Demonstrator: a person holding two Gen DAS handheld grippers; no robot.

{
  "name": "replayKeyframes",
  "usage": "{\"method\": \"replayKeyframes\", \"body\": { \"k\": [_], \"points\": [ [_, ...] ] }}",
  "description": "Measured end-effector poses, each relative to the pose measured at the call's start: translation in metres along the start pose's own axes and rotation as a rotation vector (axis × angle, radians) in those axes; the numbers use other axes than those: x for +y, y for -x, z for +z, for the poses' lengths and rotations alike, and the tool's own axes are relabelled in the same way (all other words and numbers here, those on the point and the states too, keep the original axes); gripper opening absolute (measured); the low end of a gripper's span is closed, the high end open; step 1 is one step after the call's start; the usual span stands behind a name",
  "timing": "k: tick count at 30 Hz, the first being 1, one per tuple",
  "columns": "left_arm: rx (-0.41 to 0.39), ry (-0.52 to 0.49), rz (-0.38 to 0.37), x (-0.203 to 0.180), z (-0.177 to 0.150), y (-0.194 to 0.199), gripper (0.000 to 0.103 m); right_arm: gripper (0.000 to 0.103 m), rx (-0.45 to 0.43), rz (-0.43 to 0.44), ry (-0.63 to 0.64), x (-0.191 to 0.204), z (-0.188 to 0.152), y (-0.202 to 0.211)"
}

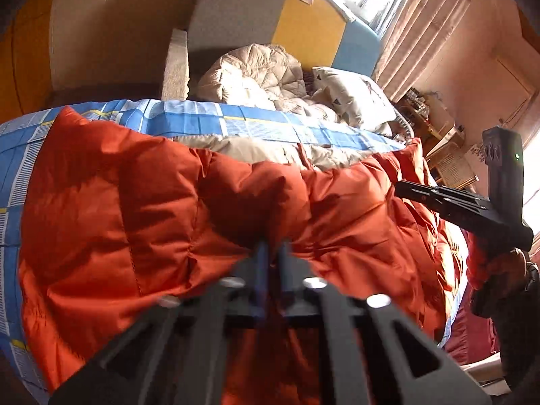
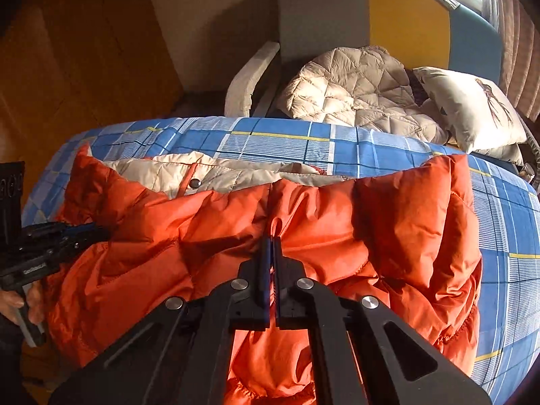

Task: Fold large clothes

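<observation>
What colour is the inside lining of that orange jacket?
Cream, quilted lining, clearest in the right wrist view.

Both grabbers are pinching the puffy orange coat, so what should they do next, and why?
Probably carry the near edge toward the cream lining. The left gripper and right gripper both pinch the orange jacket, lying half-folded on the blue checked cover.

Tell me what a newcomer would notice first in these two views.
The orange puffer jacket dominates, spread over a blue checked bedsheet with its beige quilted lining showing along the far edge. Both the left tool and the right tool are shut on its near fabric. Behind the bed, a cream quilted jacket lies heaped beside a printed pillow.
</observation>
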State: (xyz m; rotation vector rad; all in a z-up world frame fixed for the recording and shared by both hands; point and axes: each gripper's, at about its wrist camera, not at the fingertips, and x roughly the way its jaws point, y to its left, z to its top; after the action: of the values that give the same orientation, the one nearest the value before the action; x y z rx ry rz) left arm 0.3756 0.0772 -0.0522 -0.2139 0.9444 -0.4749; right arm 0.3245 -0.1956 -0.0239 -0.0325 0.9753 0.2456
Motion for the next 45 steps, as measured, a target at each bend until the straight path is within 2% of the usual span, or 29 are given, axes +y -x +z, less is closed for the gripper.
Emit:
{"method": "replayKeyframes", "body": {
  "k": [3, 8, 10, 20, 28, 33, 38, 40, 41, 42, 43, 44, 45],
  "points": [
    [-0.06, -0.024, 0.014, -0.007, 0.002, 0.009, 0.0, 0.001, -0.06, -0.013, 0.033, 0.006, 0.002, 0.013],
    [-0.213, 0.029, -0.001, 0.001, 0.012, 0.039, 0.0, 0.0, -0.17, -0.055, 0.066, 0.013, 0.01, 0.031],
    [-0.235, 0.028, 0.012, 0.004, 0.018, 0.04, 0.0, 0.0, -0.184, -0.071, 0.06, 0.014, 0.015, 0.026],
    [-0.151, 0.082, 0.092, 0.031, 0.026, -0.022, 0.0, 0.0, -0.113, -0.167, 0.01, 0.012, 0.026, -0.048],
    [-0.15, 0.149, 0.04, 0.053, 0.015, -0.049, 0.001, 0.0, -0.091, -0.151, -0.051, -0.003, 0.018, -0.095],
    [-0.16, 0.177, 0.025, 0.057, 0.01, -0.057, 0.001, 0.0, -0.098, -0.114, -0.084, -0.01, 0.012, -0.111],
    [-0.132, 0.179, 0.063, 0.054, 0.01, -0.06, 0.004, 0.0, -0.072, -0.1, -0.096, -0.012, 0.012, -0.111],
    [-0.115, 0.21, 0.08, 0.054, 0.012, -0.056, 0.005, 0.0, -0.048, -0.098, -0.105, -0.012, 0.015, -0.104],
    [-0.115, 0.22, 0.087, 0.053, 0.014, -0.052, 0.006, 0.006, -0.04, -0.099, -0.102, -0.011, 0.015, -0.099],
    [-0.126, 0.227, 0.096, 0.049, 0.014, -0.046, 0.02, 0.017, -0.04, -0.099, -0.103, -0.011, 0.015, -0.093],
    [-0.142, 0.232, 0.104, 0.044, 0.013, -0.039, 0.034, 0.024, -0.048, -0.096, -0.109, -0.011, 0.014, -0.085],
    [-0.157, 0.235, 0.107, 0.041, 0.013, -0.034, 0.036, 0.036, -0.061, -0.09, -0.115, -0.012, 0.012, -0.076],
    [-0.177, 0.231, 0.113, 0.034, 0.013, -0.027, 0.038, 0.044, -0.079, -0.09, -0.117, -0.013, 0.011, -0.066]
  ]
}}
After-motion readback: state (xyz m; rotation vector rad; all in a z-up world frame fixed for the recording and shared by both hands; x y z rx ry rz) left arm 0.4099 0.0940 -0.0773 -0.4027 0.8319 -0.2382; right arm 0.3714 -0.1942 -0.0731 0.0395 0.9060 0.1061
